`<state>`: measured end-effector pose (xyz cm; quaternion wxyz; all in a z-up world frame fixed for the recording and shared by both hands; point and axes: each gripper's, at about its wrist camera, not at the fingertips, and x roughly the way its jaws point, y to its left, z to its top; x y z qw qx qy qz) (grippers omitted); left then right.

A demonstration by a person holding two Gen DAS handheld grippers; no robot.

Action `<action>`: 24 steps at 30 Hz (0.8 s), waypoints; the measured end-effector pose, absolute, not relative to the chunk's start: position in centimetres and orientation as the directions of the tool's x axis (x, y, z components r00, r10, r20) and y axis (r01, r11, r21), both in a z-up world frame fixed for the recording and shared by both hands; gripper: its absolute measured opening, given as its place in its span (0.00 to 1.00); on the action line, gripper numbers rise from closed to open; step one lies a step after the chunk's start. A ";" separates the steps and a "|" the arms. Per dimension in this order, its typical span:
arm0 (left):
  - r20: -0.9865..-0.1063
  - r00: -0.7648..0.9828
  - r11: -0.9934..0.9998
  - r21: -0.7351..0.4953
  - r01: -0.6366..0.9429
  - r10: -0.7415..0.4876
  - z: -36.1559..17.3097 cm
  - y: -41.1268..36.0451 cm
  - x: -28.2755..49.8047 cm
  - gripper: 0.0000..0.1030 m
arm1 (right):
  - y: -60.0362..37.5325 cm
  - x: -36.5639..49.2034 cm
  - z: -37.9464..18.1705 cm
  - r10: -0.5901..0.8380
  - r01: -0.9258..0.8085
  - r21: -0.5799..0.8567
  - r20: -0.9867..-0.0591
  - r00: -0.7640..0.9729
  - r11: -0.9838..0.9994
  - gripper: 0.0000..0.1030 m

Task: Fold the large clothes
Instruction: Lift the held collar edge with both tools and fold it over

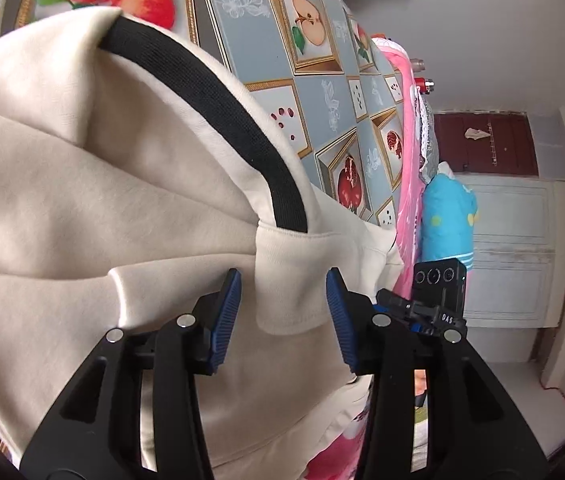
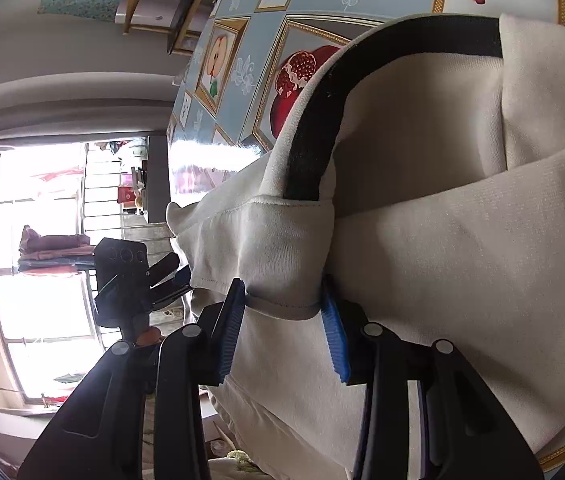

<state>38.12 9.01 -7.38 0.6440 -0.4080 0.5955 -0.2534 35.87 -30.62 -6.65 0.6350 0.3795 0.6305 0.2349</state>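
- now the cream sweatshirt (image 1: 82,184) with black collar band (image 1: 218,108) lies bunched on the fruit-pattern tablecloth (image 1: 314,92).
- left gripper (image 1: 284,316): jaws apart, a fabric fold between them.
- right gripper (image 2: 284,328): jaws apart around the hem.

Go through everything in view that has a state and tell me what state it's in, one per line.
Left claw: open, cream fabric between its fingers.
Right claw: open, fabric edge between its fingers.
Garment: cream, bunched and creased, not folded flat.
Black band: exposed, curving across the garment.
Tablecloth: spread flat.
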 end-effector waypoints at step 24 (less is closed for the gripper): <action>-0.763 0.307 0.817 -0.479 0.322 -0.569 -2.1 2.1 42.9 0.06 | -27.7 42.2 -4.4 0.599 -0.073 0.601 -0.767 0.228 0.796 0.12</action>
